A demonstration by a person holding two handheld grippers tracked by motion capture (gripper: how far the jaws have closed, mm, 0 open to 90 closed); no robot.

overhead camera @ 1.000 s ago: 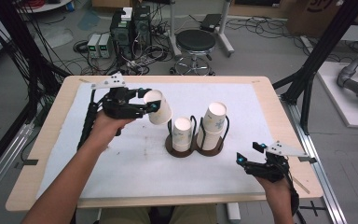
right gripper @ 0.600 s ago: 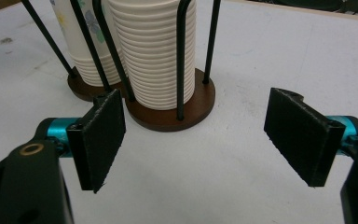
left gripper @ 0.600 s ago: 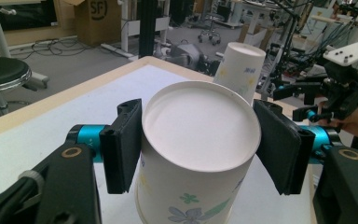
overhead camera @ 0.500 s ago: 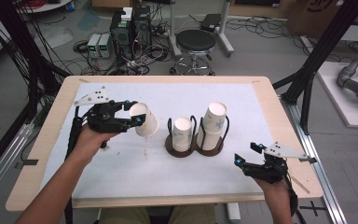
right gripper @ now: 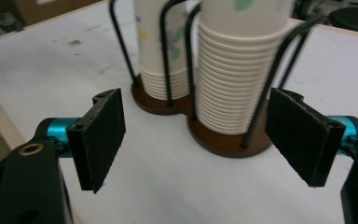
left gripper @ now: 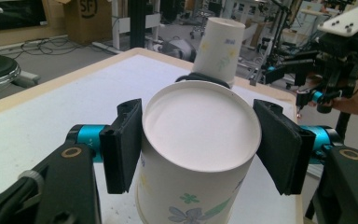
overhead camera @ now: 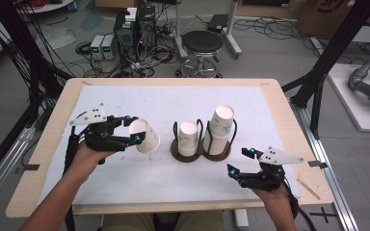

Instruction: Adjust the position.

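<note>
Left hand-held gripper [overhead camera: 136, 129] is clamped on a paper cup [overhead camera: 144, 136], held tilted above the worktop [overhead camera: 125, 178], left of the cup holder [overhead camera: 200, 151]; right hand-held gripper [overhead camera: 241, 162] is held open, empty — the thin wall could be crushed if squeezed harder; slip likely from the tilt.

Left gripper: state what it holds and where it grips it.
The left gripper holds one paper cup, upside down, pads pressing opposite sides of its wall just below the closed base. The right gripper is open, holding nothing.

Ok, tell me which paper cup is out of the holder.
The paper cup gripped in the left gripper, tilted left of the holder; the others sit stacked inside it.
</note>
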